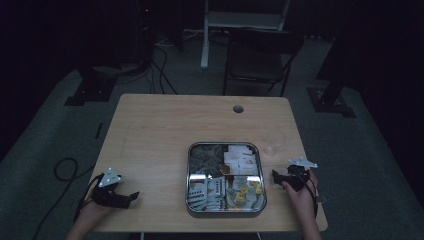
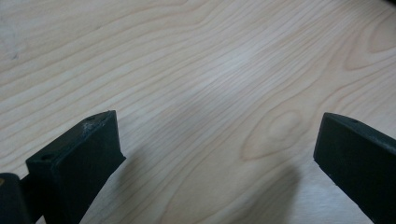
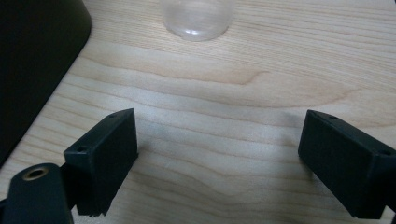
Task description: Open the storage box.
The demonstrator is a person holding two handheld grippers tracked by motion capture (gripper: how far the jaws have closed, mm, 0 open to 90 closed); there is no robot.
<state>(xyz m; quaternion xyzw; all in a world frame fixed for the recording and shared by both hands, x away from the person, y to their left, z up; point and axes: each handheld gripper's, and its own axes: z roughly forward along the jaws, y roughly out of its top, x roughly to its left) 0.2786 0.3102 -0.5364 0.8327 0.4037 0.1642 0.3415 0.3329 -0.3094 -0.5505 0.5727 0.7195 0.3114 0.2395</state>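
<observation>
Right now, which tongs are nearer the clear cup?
Right. The right tongs sit just below the clear cup, beside the tray's right edge. The left tongs rest far off, left of the tray.

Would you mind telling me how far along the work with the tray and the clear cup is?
Nothing looks done: the tray holds its packets and the clear cup looks empty. Nothing is in hand; the left gripper and right gripper are open over the bare table. All the handling remains.
</observation>
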